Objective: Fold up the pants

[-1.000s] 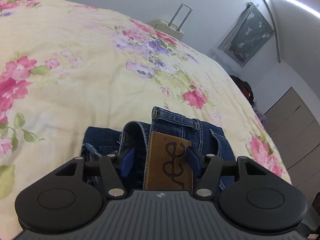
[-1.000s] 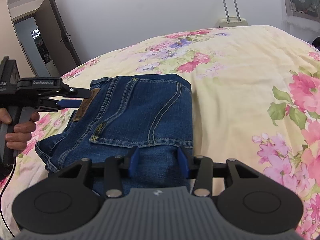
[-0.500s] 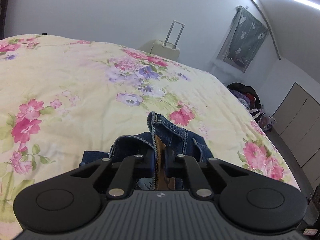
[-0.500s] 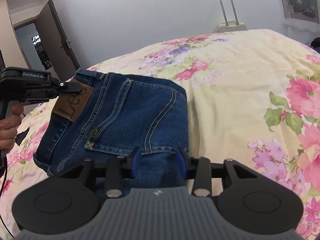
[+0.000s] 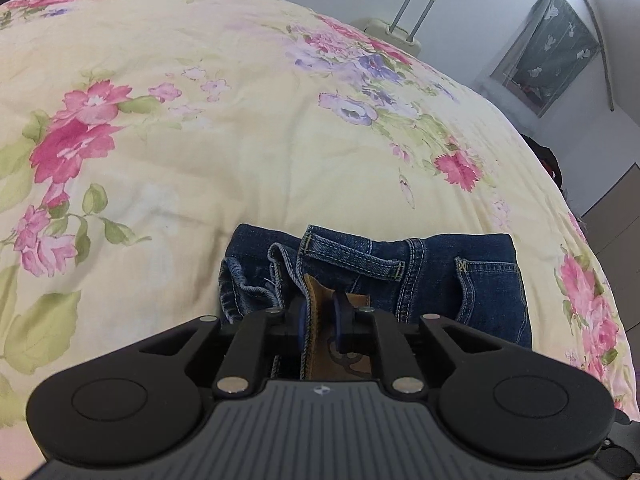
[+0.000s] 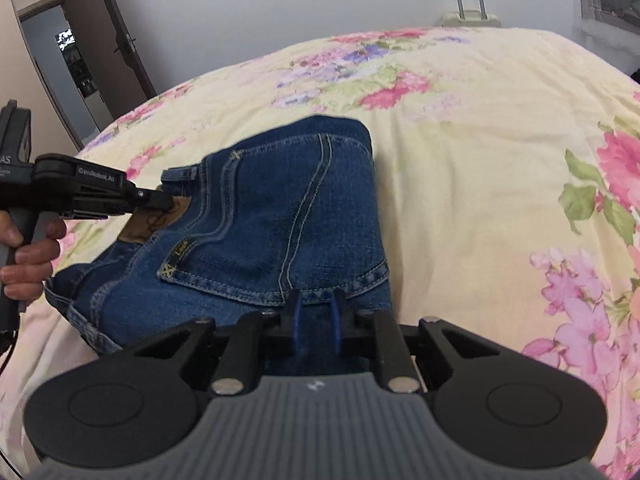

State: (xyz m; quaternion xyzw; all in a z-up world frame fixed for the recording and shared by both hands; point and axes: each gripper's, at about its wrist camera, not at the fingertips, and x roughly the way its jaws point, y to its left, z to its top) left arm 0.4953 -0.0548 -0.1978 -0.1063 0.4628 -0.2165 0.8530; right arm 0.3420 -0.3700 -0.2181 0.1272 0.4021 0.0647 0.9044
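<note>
Lying folded on floral bedspread point(image 5: 200, 152): blue jeans point(image 6: 272, 216), back pocket up. Left gripper point(image 5: 320, 316) clamped on waistband at brown leather patch point(image 6: 156, 220), edge raised off bedding. Right gripper point(image 6: 316, 320) pinched on denim fold just below pocket. Suitcase point(image 5: 394, 32) beyond bed.

Bright even daylight, fisheye-warped edges, soft shadows.

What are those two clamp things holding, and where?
Both hold the jeans: left gripper pinches the waistband's leather patch; right gripper grips the folded near edge.
</note>
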